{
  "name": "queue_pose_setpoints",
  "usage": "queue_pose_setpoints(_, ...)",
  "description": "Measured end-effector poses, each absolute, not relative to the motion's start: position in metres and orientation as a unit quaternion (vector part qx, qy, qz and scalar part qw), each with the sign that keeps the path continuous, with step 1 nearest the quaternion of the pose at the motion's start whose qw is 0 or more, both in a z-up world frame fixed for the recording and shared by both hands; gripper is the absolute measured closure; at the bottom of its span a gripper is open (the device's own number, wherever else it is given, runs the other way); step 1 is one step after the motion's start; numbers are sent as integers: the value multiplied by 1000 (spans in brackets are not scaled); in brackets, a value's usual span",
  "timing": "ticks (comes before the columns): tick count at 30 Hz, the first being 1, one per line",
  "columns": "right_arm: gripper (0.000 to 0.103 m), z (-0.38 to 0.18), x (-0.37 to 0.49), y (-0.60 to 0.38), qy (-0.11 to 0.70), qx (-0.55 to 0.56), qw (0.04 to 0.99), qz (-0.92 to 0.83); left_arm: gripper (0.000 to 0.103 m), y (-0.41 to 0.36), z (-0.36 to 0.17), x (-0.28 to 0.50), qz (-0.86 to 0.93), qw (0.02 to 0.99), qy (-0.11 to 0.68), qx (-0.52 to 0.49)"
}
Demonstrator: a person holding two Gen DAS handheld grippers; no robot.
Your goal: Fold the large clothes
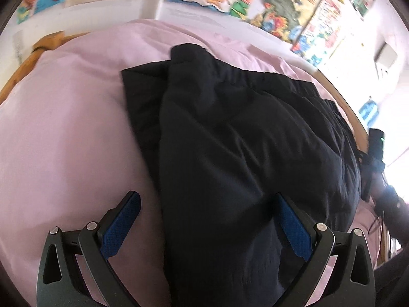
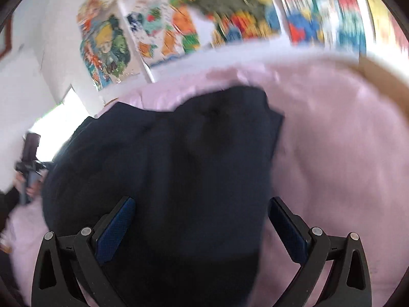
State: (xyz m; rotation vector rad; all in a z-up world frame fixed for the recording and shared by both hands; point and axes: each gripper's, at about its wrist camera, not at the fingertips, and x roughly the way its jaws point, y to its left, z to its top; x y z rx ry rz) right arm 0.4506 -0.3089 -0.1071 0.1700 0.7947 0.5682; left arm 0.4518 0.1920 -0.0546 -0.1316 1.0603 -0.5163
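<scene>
A large dark navy garment [image 1: 230, 140] lies rumpled on a bed with a pink sheet [image 1: 64, 128]. My left gripper [image 1: 208, 199] is open above the garment's near left part, blue pads apart, holding nothing. In the right wrist view the same garment [image 2: 179, 153] lies on the pink sheet [image 2: 345, 140], blurred by motion. My right gripper [image 2: 202, 203] is open above the garment's near edge, empty. The right gripper also shows in the left wrist view [image 1: 375, 158], at the garment's far right side. The left gripper shows in the right wrist view [image 2: 28, 163], at the left.
A wooden bed frame [image 1: 38, 51] rims the mattress. Colourful posters [image 1: 281, 2] cover the white wall behind the bed. A bright window [image 2: 58, 117] is at the left of the right wrist view.
</scene>
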Motion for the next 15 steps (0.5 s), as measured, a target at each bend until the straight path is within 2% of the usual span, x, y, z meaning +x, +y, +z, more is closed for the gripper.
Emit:
queue_pose_setpoints(5,0,-145,482,-335,459,210,799,328,1,192,-66,472,-276,806,517,-79)
queue_pose_setpoints(10,0,-154,486,-335,474,222,782,340,1,200,-76,488,-290,788,533,-104)
queue_pose_setpoints(15,0,-159,484,-338,458,229,787,343,1,190,-75,491,-284,791,536,-79)
